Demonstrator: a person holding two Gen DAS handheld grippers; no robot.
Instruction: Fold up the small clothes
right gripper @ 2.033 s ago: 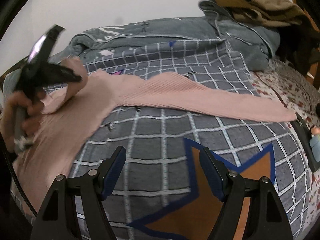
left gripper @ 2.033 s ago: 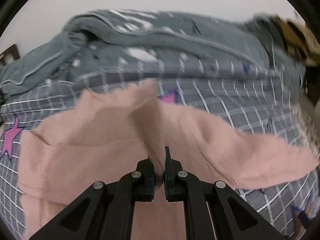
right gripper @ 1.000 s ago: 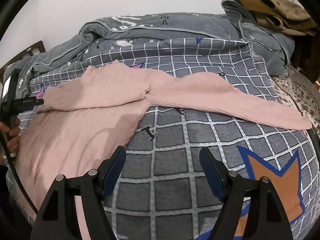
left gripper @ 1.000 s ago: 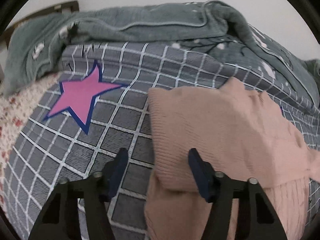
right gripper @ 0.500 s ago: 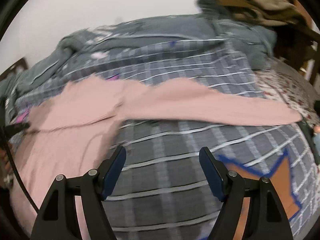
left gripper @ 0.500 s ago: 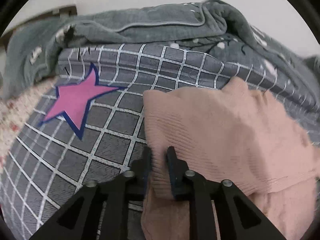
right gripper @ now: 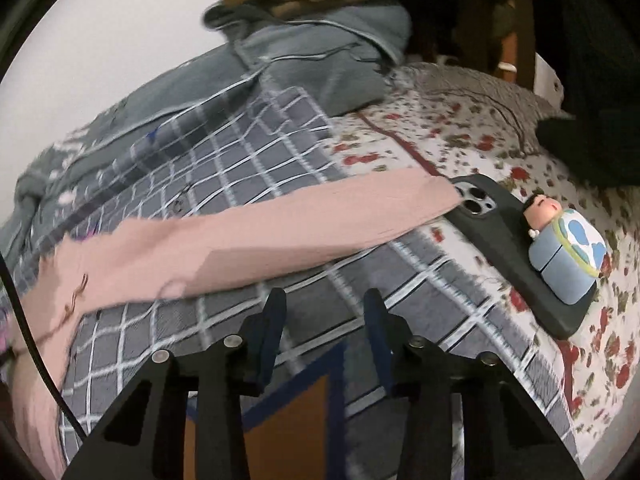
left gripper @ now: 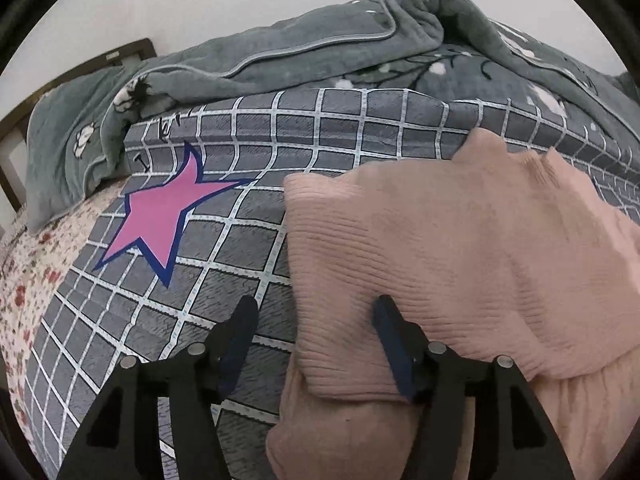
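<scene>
My left claw (left gripper: 314, 320) just reopened, straddling the pink sweater (left gripper: 460, 248) fold edge; right claw (right gripper: 324, 312) narrowing, empty, short of the sleeve (right gripper: 280, 232).

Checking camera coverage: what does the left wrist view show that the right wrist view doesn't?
Only the left wrist view shows the pink star, the sweater's folded body and the left gripper, open. Only the right wrist view shows the outstretched sleeve, phone, figurine case, floral sheet and right gripper, open. Both show the pink sweater, checked cover and grey blanket.

Phone (right gripper: 516, 256) partly under sleeve (right gripper: 280, 232)
</scene>
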